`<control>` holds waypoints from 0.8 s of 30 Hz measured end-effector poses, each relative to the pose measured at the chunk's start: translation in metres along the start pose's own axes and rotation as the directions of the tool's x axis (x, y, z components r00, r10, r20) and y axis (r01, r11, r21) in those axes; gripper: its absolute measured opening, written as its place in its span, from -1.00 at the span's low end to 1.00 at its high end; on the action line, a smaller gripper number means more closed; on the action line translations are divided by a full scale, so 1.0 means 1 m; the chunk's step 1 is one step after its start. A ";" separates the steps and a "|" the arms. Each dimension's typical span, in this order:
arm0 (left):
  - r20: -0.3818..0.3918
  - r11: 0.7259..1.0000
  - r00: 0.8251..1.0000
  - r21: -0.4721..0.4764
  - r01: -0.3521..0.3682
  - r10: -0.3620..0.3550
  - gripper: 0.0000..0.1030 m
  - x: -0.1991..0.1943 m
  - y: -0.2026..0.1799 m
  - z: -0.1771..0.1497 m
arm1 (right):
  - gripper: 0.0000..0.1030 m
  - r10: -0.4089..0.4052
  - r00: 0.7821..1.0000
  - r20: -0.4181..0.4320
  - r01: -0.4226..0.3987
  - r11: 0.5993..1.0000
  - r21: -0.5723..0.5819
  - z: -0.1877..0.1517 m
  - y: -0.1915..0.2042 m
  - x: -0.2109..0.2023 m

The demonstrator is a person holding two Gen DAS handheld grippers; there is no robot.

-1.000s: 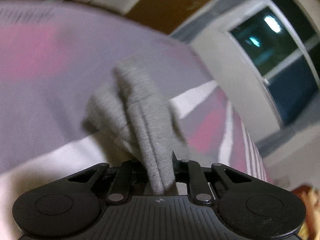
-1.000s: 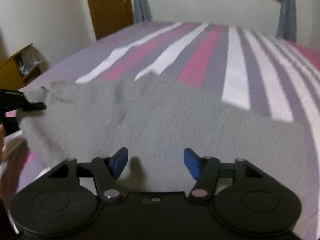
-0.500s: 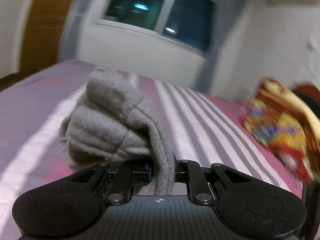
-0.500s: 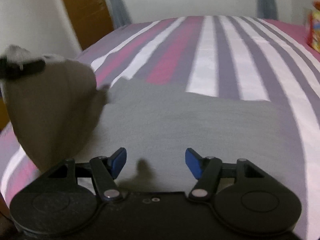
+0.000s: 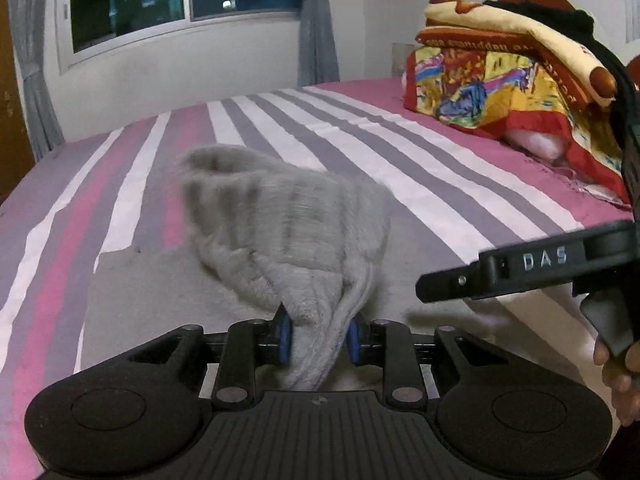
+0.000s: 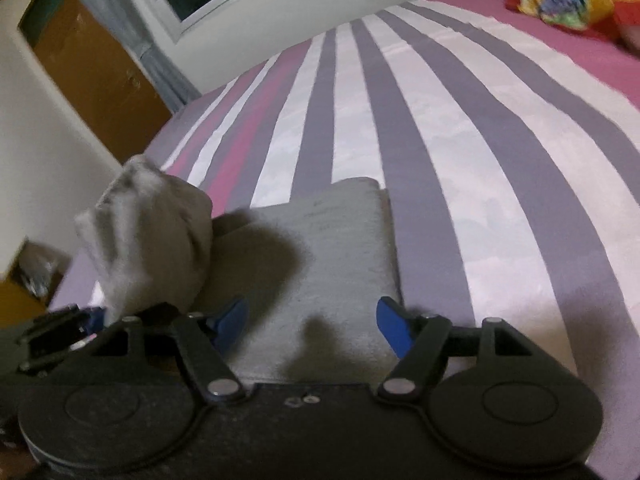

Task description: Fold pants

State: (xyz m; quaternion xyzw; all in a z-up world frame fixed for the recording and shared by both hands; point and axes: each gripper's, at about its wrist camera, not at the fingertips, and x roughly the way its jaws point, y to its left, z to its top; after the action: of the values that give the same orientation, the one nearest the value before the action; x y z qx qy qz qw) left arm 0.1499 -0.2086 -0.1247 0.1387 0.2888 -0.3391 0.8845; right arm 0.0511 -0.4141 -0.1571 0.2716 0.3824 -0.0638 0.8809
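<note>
Pants end carried over — fold unfinished
The grey pants (image 5: 280, 232) were clamped in the left gripper (image 5: 318, 336); the right gripper (image 6: 312, 320) was held apart — a bunched, crooked fold was risked.

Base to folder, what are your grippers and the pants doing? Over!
Left gripper shut on lifted end of pants. Right gripper open, empty, over the flat part. Bed ahead, nothing blocking.

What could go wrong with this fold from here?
The left claw pinches only a bunched end of the soft grey knit pants, so that end may land crumpled rather than flat. The right claw hangs open above the flat part, pinning nothing, so the lower layer could drag across the striped pink, grey and white bedsheet.
</note>
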 end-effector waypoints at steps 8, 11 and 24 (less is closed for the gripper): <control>-0.010 1.000 1.000 -0.015 0.026 -0.027 -0.45 -0.021 -0.012 -0.009 | 0.45 0.071 0.997 -0.003 -0.070 0.995 0.066 0.001 -0.010 -0.007; 0.019 0.999 0.999 -0.025 0.037 -0.037 -0.45 -0.038 -0.007 -0.008 | 0.48 0.103 0.995 -0.012 -0.101 0.991 0.090 0.000 -0.008 -0.005; -0.116 0.914 0.987 -0.378 -0.148 0.112 -0.45 -0.033 0.104 -0.075 | 0.08 0.142 0.987 -0.069 -0.128 0.977 0.172 0.001 0.018 0.047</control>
State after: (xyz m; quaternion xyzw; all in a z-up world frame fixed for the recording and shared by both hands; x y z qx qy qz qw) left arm 0.1695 -0.0822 -0.1598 -0.0037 0.3800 -0.2092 0.9010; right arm 0.0908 -0.3950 -0.1819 0.3724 0.3917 -0.0245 0.8410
